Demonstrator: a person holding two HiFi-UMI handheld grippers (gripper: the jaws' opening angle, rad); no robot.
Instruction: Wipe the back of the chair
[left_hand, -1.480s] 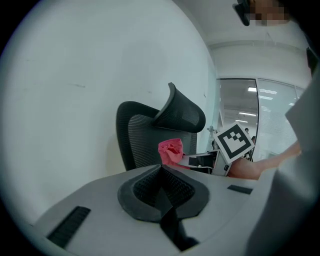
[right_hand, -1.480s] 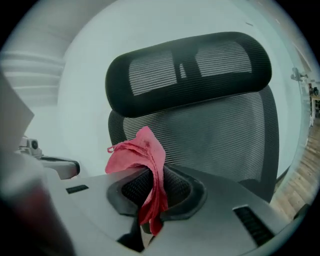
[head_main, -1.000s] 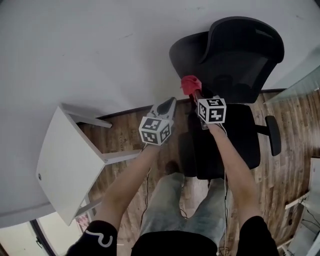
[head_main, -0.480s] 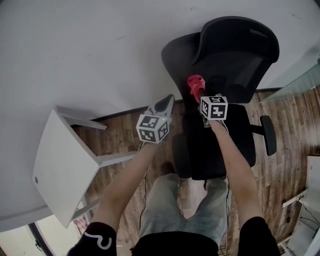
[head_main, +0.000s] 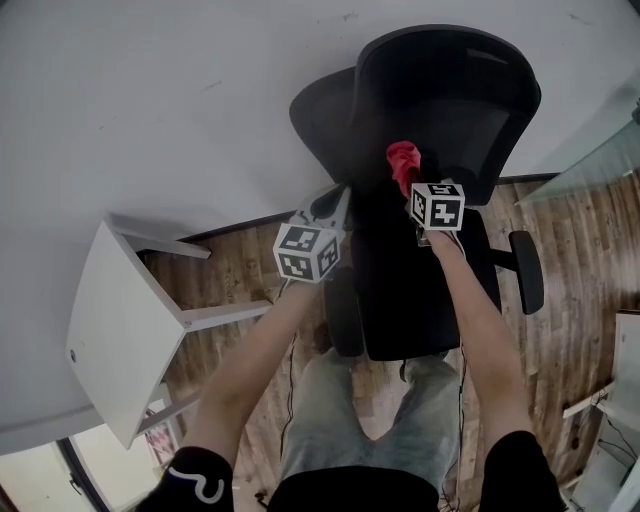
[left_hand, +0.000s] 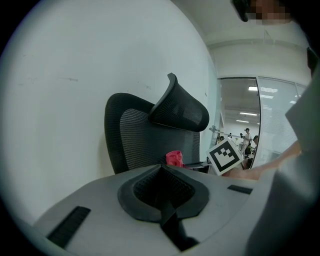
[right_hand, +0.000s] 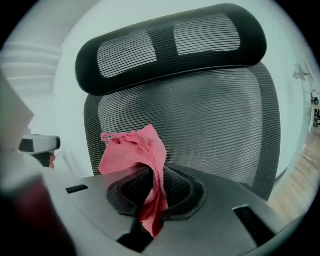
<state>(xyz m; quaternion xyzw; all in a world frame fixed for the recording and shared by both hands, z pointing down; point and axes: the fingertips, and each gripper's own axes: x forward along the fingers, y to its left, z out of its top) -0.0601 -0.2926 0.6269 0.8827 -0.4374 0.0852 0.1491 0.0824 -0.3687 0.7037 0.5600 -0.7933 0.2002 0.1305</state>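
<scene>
A white wall (head_main: 150, 100) fills the upper part of the head view, above a wood-plank floor (head_main: 570, 290). Against the wall stands a black mesh office chair (head_main: 440, 110), directly in front of the person, its seat towards them and its backrest upright. A curved mesh headrest (right_hand: 170, 45) tops it. A white table (head_main: 120, 330) sits well apart at the left, and a glass partition (head_main: 600, 160) is at the right.

The right gripper (right_hand: 150, 200) has its jaws pressed together on a red cloth (right_hand: 135, 152), which sticks up in a crumpled tuft near the front of the backrest mesh; whether it touches cannot be told. The left gripper (head_main: 335, 205) hangs beside the chair's left edge, jaws together and holding nothing.

The cloth looks light, soft and limp, so it will likely fold over unless pushed flat against the surface. The mesh probably gives under pressure, and a chair like this may swivel or roll. The rigid rim of the backrest looks like the best place for the free gripper to steady it. The headrest and the armrest (head_main: 527, 270) could get in the way of long strokes
</scene>
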